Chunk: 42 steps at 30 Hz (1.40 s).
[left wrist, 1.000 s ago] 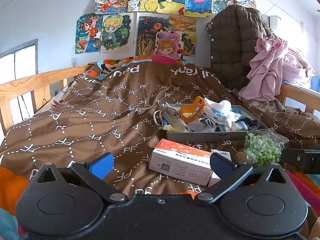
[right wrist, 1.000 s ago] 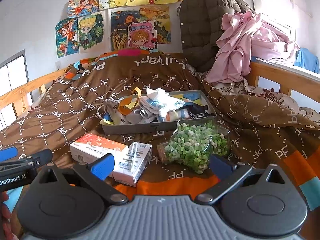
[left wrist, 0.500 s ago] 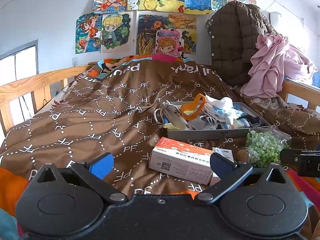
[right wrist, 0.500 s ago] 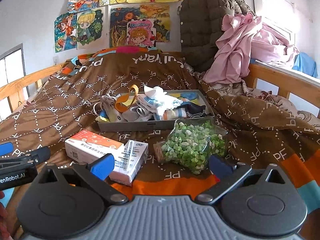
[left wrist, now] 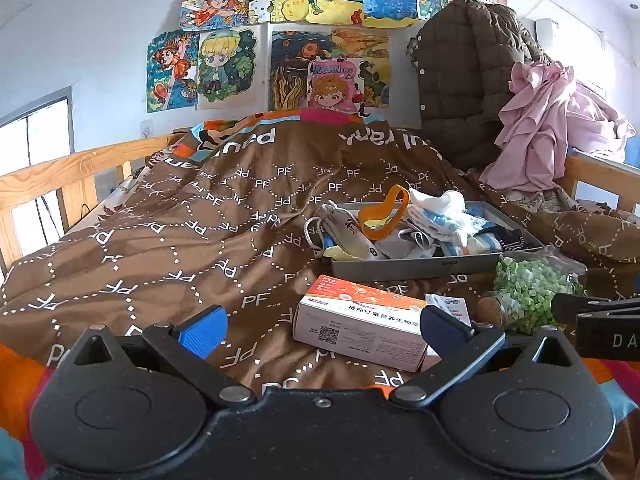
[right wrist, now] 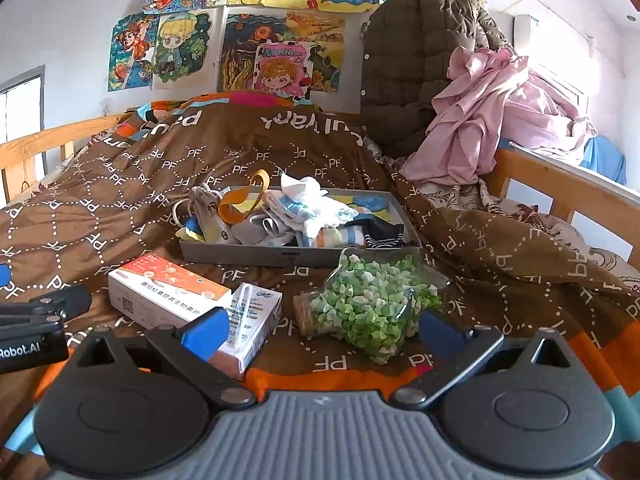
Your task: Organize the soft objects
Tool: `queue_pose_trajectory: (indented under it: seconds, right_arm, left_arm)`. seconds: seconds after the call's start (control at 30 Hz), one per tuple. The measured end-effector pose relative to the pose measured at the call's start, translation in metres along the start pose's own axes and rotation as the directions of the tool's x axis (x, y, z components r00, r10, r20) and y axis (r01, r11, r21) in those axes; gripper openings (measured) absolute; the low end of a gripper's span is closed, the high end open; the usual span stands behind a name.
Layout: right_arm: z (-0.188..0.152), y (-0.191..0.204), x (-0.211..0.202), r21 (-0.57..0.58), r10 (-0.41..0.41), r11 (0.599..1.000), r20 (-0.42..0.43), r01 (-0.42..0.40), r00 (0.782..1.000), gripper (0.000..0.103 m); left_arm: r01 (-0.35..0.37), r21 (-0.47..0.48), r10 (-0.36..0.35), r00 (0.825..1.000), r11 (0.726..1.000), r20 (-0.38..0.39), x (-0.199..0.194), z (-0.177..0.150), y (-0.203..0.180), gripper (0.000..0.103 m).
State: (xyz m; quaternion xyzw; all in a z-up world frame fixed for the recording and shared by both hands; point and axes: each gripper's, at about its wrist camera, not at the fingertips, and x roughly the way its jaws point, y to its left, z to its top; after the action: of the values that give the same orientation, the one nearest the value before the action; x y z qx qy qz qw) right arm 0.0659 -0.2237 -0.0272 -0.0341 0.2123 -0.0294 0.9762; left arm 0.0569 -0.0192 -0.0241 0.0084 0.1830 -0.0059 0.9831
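A grey tray (left wrist: 416, 268) (right wrist: 256, 255) sits on the brown bedspread, heaped with socks (right wrist: 308, 204), a drawstring pouch (left wrist: 344, 224) and an orange band (left wrist: 384, 216). In front of it lie an orange-and-white box (left wrist: 360, 320) (right wrist: 164, 292), a small white carton (right wrist: 252, 320) and a star-shaped jar of green paper stars (right wrist: 372, 304) (left wrist: 528, 292). My left gripper (left wrist: 322, 326) is open, low over the bedspread, just short of the box. My right gripper (right wrist: 320, 326) is open too, near the carton and the jar. Neither holds anything.
A wooden bed rail (left wrist: 48, 176) runs along the left and another (right wrist: 560, 184) along the right. A brown quilted coat (right wrist: 416, 64) and pink clothes (right wrist: 492, 120) hang at the far right. Drawings (left wrist: 320, 40) cover the wall behind the bed.
Both grippers have drawn back and slightly lower; the tray and boxes sit a little farther off in both views. Both stay open.
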Motion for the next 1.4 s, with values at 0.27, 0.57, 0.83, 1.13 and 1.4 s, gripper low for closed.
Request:
queue_pose_trajectory:
  seconds: [0.27, 0.57, 0.83, 1.13, 1.4]
  right_arm:
    - [0.0, 0.002, 0.007, -0.009, -0.003, 1.0, 0.003, 0.003, 1.0, 0.103]
    - [0.0, 0.001, 0.012, -0.002, -0.004, 1.0, -0.005, 0.004, 1.0, 0.103]
    - [0.0, 0.0, 0.013, 0.007, -0.011, 1.0, -0.01, 0.011, 1.0, 0.103]
    - [0.0, 0.0, 0.013, 0.009, -0.01, 1.0, -0.01, 0.01, 1.0, 0.103]
    - [0.0, -0.001, 0.013, 0.01, -0.01, 1.0, -0.01, 0.01, 1.0, 0.103]
  left_arm:
    - [-0.008, 0.011, 0.008, 1.0, 1.0, -0.01, 0.007, -0.002, -0.003, 0.102]
    - [-0.016, 0.013, 0.016, 1.0, 1.0, -0.013, 0.01, -0.002, -0.005, 0.102]
    - [-0.017, 0.015, 0.017, 1.0, 1.0, -0.011, 0.01, -0.002, -0.005, 0.102]
    - [-0.017, 0.015, 0.017, 1.0, 1.0, -0.011, 0.01, -0.002, -0.005, 0.102]
    - [-0.018, 0.015, 0.018, 1.0, 1.0, -0.011, 0.01, -0.001, -0.005, 0.102]
